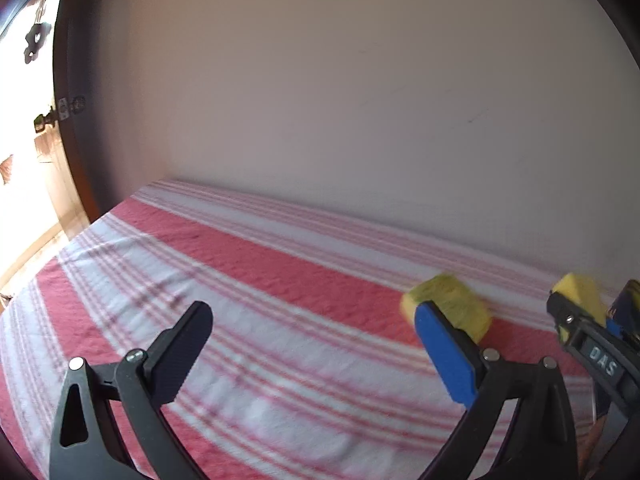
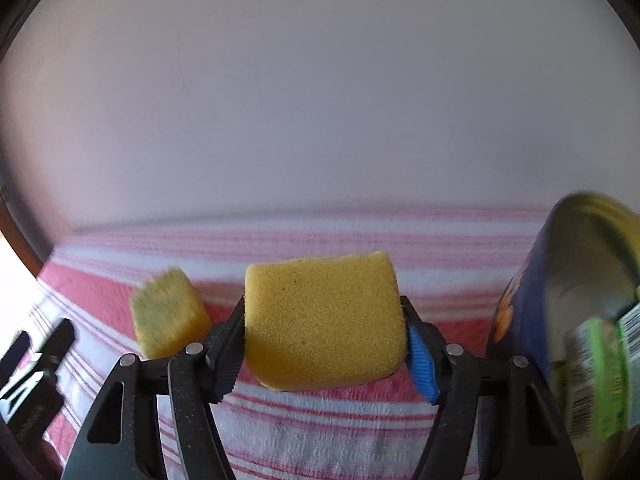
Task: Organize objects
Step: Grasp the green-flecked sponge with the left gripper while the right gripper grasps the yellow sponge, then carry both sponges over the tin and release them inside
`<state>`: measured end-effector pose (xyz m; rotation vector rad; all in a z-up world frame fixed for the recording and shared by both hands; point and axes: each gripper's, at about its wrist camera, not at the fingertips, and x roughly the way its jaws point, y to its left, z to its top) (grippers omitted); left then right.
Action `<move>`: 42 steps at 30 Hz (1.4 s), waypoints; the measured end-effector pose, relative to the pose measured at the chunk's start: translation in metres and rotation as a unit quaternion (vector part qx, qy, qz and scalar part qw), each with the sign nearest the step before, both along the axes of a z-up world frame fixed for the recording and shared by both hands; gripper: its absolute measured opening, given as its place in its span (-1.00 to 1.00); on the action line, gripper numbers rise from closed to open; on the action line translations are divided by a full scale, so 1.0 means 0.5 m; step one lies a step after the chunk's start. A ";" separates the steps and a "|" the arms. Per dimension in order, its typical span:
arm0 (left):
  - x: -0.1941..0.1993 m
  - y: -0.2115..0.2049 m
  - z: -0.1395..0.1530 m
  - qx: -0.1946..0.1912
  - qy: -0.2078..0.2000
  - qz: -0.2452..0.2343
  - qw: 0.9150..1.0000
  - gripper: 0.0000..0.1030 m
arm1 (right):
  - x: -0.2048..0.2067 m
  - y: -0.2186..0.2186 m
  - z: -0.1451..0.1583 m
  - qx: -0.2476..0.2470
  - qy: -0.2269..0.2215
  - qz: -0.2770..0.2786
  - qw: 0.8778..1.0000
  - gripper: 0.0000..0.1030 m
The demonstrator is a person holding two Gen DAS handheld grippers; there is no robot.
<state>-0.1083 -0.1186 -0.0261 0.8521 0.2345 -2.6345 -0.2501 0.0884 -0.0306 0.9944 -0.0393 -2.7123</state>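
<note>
A right gripper [image 2: 324,344] is clamping a yellow sponge [image 2: 324,320] between its fingers, the black pad pressing the sponge's left face and the blue pad [image 2: 420,364] its right, with the sponge sitting low over a red-and-white striped cloth [image 2: 320,432]. The jaws are standing about half open around the block. A second, smaller sponge [image 2: 170,314] is lying on the cloth at ten o'clock from the held one, just beside the gripper's black finger and apart from it. At three o'clock, a dark blue can [image 2: 568,300] with a green-and-white label is leaning at the frame's edge, blurred.

In the left wrist view, the left gripper [image 1: 320,344] is hovering over the cloth with its fingers spread wide and nothing between them. The small sponge [image 1: 448,306] is showing just past its blue fingertip [image 1: 444,352], at one o'clock; whether they are touching cannot be told. The right gripper [image 1: 576,320] with its sponge [image 1: 580,292] is appearing at three o'clock. A pale wall [image 1: 340,80] is rising behind the cloth.
</note>
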 end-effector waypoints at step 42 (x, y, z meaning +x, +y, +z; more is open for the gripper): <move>-0.046 0.118 0.013 -0.049 0.001 -0.031 0.998 0.15 | -0.034 0.078 0.075 0.000 0.164 -0.070 0.984 0.38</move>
